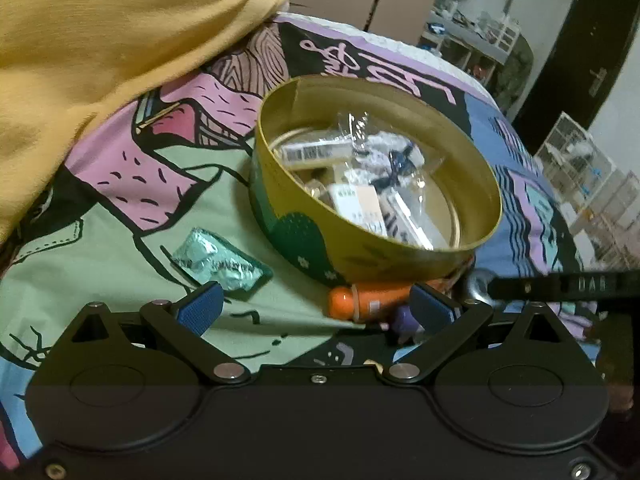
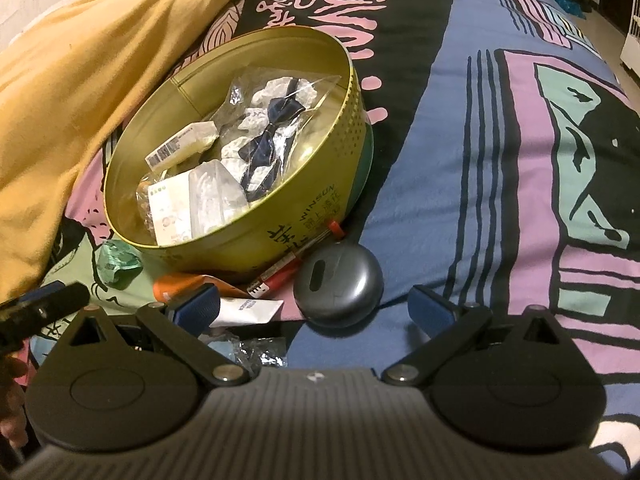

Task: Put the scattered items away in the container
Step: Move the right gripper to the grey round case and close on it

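Note:
A round gold tin (image 1: 280,184) stands on the patterned bedspread and holds clear bags, labelled packets and a dark blue bow. In front of it lie a teal foil packet (image 1: 218,260) and an orange tube (image 1: 368,300). My left gripper (image 1: 316,305) is open just before them; the tube's end is near the right pad, and nothing is gripped. In the right wrist view the tin (image 2: 320,216) is upper left. A grey round case (image 2: 338,286) lies between the open right gripper's (image 2: 316,307) fingers, untouched. A red pen (image 2: 280,272) and a white tube (image 2: 248,310) lie beside it.
A yellow cloth (image 1: 100,60) is heaped left of the tin. Crinkled clear bags (image 2: 256,350) lie under the right gripper. A small purple object (image 1: 404,320) sits by the orange tube. The bedspread (image 2: 500,160) stretches to the right. Shelves and a dark door (image 1: 580,40) stand beyond the bed.

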Tool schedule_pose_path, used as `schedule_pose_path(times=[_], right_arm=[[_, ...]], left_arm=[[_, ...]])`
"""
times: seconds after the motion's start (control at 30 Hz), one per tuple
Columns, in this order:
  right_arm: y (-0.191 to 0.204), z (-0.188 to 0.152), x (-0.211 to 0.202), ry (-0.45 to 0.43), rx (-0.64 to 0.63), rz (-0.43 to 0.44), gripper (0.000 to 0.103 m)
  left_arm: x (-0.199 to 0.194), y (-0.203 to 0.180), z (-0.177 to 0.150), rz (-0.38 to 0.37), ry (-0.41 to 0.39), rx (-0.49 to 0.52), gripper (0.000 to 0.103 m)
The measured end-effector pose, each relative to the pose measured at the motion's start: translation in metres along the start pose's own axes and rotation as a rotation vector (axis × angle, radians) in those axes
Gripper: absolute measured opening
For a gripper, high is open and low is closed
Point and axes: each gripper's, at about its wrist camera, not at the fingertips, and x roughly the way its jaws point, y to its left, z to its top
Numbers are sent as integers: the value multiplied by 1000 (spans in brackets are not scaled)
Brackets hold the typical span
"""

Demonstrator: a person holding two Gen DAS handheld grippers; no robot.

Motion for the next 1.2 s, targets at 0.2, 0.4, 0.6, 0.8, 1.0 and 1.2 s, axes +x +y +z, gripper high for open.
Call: schedule_pose_path(times=[0.2,0.4,0.6,0.8,1.0,1.2], right_arm=[[2,4,10,8,-12,-25,103],[5,7,22,41,-26,-42,101],[2,8,37,96,-11,-60,98],[2,7,44,126,-24,-87,86],[-3,5,48,169,3,-70,95],[-5,4,50,171,22,-42,102]], left_arm=[[3,-12,-13,-36,4,66,99],[9,-12,-16,-75,24,48,99],[14,-13,-18,-84,48,50,98],[15,-17,-21,-73,58,69,98],[15,-19,-22,-67,62,76,98],[16,-18,-21,-66,67,72,98]])
